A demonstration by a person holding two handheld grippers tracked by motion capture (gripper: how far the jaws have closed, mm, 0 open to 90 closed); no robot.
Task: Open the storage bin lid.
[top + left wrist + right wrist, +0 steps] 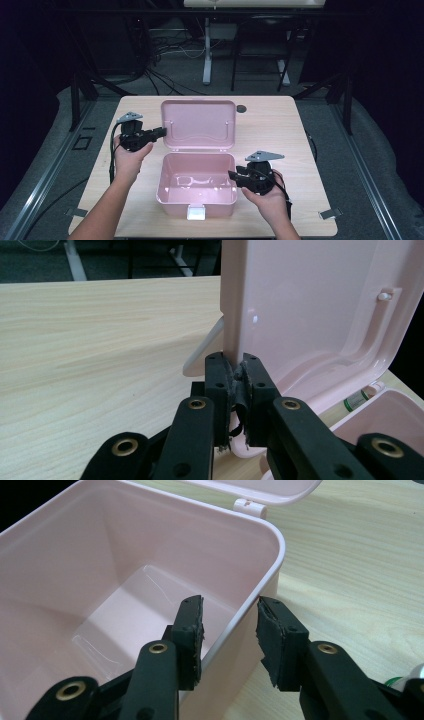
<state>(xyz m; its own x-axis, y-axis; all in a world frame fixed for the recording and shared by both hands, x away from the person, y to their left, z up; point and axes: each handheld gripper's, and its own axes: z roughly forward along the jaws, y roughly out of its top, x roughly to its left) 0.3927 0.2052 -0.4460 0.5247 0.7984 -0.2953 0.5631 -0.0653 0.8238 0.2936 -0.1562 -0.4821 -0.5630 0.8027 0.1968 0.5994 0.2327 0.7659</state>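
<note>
Sitting on a pale wooden table (280, 125), a pink plastic box (196, 187) stood open, its hinged lid (198, 124) raised behind it. At the left, a person's left hand held the left gripper (159, 132), whose jaws were clamped on the lid's left edge; the left gripper view showed the pads pinching that thin pink edge (231, 330). At the right, the right gripper (233, 176) sat at the box's right wall, jaws parted, one inside and one outside the rim (260, 570), neither pad pressing on it.
</note>
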